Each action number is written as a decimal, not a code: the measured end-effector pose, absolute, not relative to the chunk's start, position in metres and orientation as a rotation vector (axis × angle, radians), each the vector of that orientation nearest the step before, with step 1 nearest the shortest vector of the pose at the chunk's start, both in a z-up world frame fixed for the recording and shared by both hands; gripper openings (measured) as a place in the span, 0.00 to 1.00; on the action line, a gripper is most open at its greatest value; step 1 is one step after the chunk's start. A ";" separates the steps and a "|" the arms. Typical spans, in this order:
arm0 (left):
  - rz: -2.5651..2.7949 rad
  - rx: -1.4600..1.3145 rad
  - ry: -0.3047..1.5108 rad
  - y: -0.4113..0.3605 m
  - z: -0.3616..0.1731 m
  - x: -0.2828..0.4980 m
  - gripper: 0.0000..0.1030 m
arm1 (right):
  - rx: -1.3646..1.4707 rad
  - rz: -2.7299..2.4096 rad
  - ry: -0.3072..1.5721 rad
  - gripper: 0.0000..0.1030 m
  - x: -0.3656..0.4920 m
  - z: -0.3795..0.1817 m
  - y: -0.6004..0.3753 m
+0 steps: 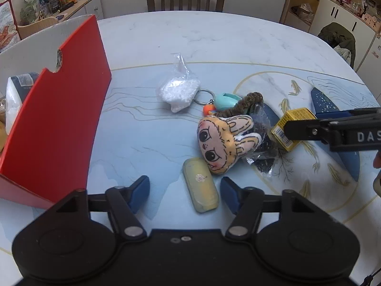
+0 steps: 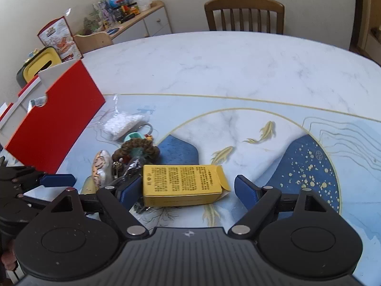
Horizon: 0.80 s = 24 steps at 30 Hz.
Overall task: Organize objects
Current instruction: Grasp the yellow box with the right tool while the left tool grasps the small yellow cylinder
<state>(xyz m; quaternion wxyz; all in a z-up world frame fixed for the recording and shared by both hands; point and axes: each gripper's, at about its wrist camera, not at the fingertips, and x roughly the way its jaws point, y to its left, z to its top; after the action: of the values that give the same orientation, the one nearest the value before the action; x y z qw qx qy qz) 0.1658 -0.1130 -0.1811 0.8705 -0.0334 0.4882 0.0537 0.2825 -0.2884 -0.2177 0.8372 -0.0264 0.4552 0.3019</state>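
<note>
Left tongs [image 1: 184, 194] straddle yellow case [image 1: 200, 184]; right tongs [image 2: 187, 191] straddle yellow box [image 2: 183, 184], no contact.

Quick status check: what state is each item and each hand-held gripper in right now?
Left hand-held gripper: open, astride yellow-green case, not pressing.
Right hand-held gripper: open around yellow box.
Yellow box: lying flat, end flap open.
Red box: open-topped, items inside.
Bead bag: on table, closed.

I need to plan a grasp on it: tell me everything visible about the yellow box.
The yellow box is a small oblong carton, apparently cardboard, printed with dense black text and a barcode on one end. It lies flat on the table, one end flap ajar, between the right gripper's open blue fingers. Its other end abuts a clear packet.
</note>
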 end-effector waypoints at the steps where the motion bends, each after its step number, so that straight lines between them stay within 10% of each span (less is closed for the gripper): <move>1: 0.112 -0.065 1.020 -0.113 -0.181 0.165 0.57 | -0.050 0.639 0.972 0.78 0.284 -0.219 -0.289; 12: 0.052 -0.051 1.014 -0.121 -0.177 0.161 0.20 | -0.048 0.644 0.976 0.70 0.281 -0.220 -0.286; 24: 0.030 -0.133 0.979 -0.108 -0.152 0.159 0.18 | -0.041 0.647 0.935 0.69 0.265 -0.196 -0.293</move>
<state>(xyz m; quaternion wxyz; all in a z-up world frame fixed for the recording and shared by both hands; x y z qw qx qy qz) 0.1585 -0.1078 -0.1521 0.8804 -0.0636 0.4697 0.0146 0.2651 -0.2928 -0.1955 0.8427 -0.0196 0.4425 0.3061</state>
